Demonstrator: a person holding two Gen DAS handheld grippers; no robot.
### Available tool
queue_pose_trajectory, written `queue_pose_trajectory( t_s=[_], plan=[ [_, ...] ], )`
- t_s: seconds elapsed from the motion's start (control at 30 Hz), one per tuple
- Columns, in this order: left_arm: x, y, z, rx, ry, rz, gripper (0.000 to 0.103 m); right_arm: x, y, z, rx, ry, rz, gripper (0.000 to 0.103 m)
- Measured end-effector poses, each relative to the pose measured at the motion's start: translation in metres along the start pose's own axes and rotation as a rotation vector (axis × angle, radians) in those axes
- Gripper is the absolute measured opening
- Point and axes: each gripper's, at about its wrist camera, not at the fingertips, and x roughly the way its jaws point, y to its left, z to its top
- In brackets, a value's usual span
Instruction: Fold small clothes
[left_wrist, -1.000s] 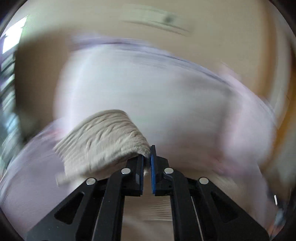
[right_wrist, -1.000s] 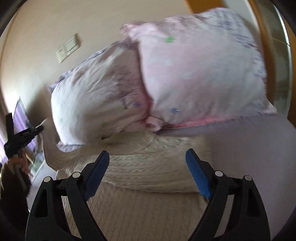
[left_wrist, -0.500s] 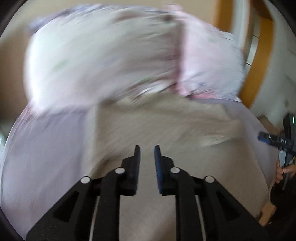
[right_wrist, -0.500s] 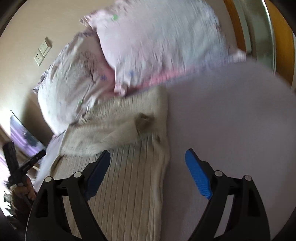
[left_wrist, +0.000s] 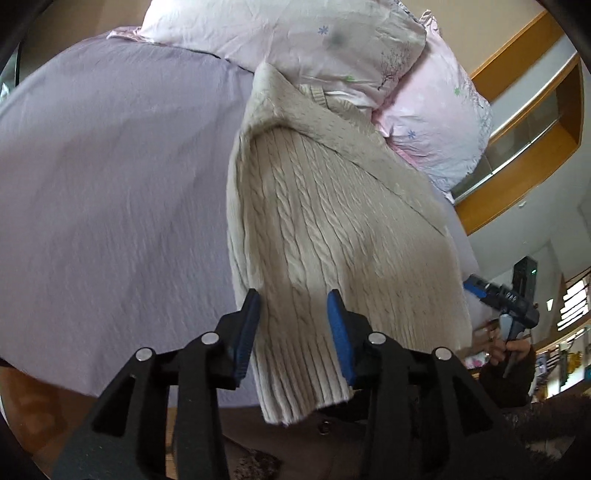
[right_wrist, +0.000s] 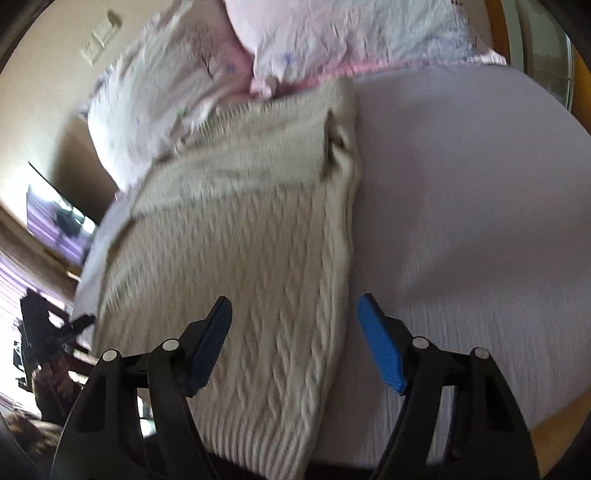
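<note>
Now the cream cable-knit sweater (left_wrist: 332, 229) lies lengthwise on the lilac-sheeted bed (left_wrist: 110, 184), collar end against the pillows (left_wrist: 295, 40) at the head, ribbed hem hanging over the near edge. Its sleeves look already folded across the chest, so the step in hand seems to be the lengthwise fold; next, both grippers would need to pinch the hem corners and carry them toward the collar. The left gripper (left_wrist: 293, 332) hovers low over the hem's left corner, fingers released, holding nothing. The right gripper (right_wrist: 295, 339) straddles the sweater's right edge, fingers spread wide, empty.
</note>
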Motion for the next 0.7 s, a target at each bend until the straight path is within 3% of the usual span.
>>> queue_pose_trajectory(
  t_s=[0.1, 0.27, 0.3, 0.4, 0.5, 0.7],
  plan=[
    [-0.001, 0.0, -0.006, -0.013, 0.003, -0.028, 0.037, -0.008, 0.0, -0.019, -0.004, -0.003, 0.019, 0.073],
    [-0.002, -0.01, -0.022, -0.006, 0.041, -0.03, 0.035, -0.018, 0.002, -0.05, 0.008, 0.012, 0.172, 0.071],
    [-0.004, -0.01, -0.024, -0.012, 0.042, -0.032, 0.035, -0.019, 0.002, -0.054, 0.012, 0.018, 0.204, 0.066],
    [-0.01, -0.006, -0.027, -0.068, 0.046, -0.019, 0.027, -0.019, 0.004, -0.064, 0.025, 0.037, 0.275, 0.064],
    [-0.018, -0.002, -0.029, -0.105, 0.035, -0.002, 0.032, -0.018, 0.004, -0.068, 0.039, 0.047, 0.328, 0.064],
    [-0.021, 0.003, -0.028, -0.15, 0.035, 0.022, 0.032, -0.018, 0.003, -0.07, 0.044, 0.066, 0.379, 0.064]
  ],
)
